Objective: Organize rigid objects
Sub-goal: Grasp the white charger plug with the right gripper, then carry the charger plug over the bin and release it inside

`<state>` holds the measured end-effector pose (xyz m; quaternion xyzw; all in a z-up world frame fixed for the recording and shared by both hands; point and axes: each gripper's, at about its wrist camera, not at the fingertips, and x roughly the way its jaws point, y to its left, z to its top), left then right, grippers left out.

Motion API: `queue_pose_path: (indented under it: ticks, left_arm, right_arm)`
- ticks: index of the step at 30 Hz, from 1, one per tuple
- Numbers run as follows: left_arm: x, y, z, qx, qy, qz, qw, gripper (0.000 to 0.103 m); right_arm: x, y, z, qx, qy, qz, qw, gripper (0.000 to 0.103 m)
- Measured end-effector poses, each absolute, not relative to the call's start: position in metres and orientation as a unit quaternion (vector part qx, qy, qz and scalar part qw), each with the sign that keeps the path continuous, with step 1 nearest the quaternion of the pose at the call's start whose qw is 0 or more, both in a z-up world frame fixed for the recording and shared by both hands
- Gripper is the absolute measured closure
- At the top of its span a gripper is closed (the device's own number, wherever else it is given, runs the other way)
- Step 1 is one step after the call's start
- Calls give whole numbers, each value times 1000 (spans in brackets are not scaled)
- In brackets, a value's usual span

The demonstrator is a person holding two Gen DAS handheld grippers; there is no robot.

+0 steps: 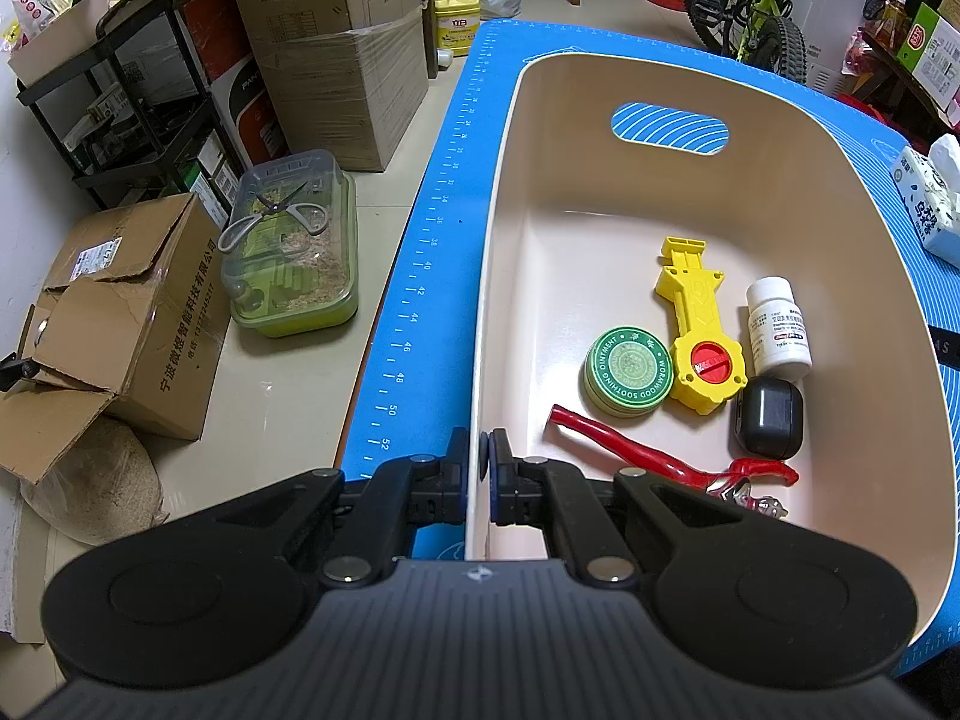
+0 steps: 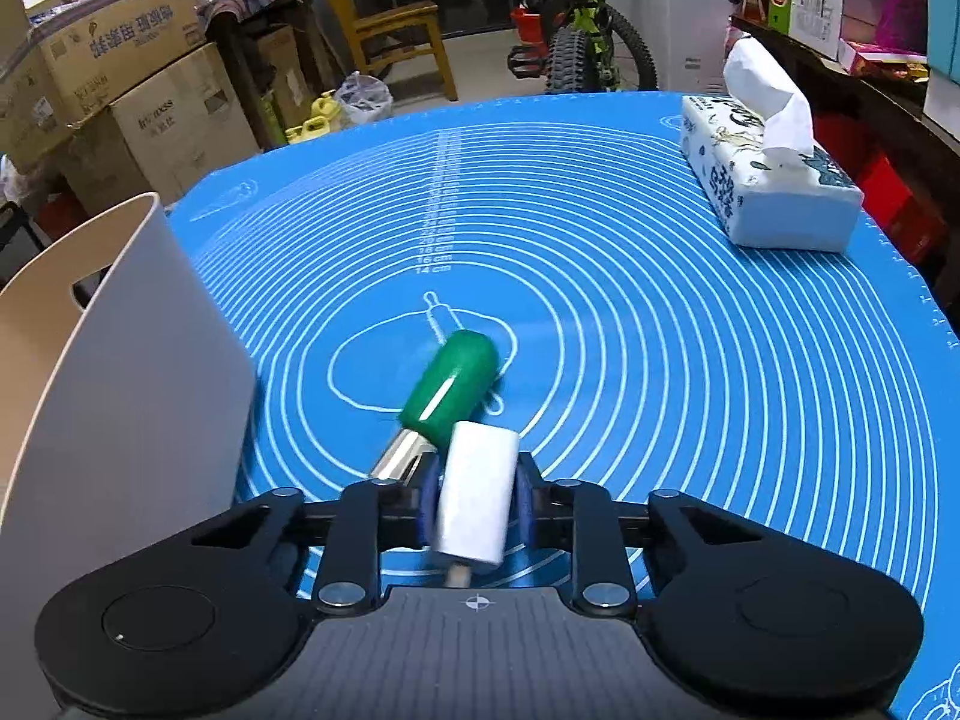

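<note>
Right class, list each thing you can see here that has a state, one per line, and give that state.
Left claw: shut on the bin wall.
Right claw: shut on a white block.
Bin: upright, holding items.
Pill bottle: capped, lying down.
Tin: lid on.
Earbud case: closed.
Tissue box: open, tissue sticking out.

A tissue box (image 2: 774, 180) sits on the blue mat (image 2: 600, 300) covering the surface, while cardboard boxes (image 1: 336, 54), a bicycle (image 1: 750, 6), a wooden chair (image 2: 390, 30) and yellow jugs (image 1: 457, 15) crowd the floor behind.
</note>
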<state>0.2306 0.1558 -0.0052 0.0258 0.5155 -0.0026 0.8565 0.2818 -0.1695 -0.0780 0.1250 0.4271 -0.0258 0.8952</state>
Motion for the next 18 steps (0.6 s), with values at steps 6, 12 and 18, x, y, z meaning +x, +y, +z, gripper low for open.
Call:
queue_pose_path:
  ticks: [6,12,18]
  left_arm:
    - [231,156,-5,25,516,-3,856,95]
    - [231,156,-5,25,516,-3,856,95]
    - [231,156,-5,25,515,-3,857,95]
  right_arm:
    - [270,-165,-68,93,417,-22,904,71]
    - [260,-167,-52,77,402,-22,912,71]
    - [250,-166,-24,82,370,-11,925,71]
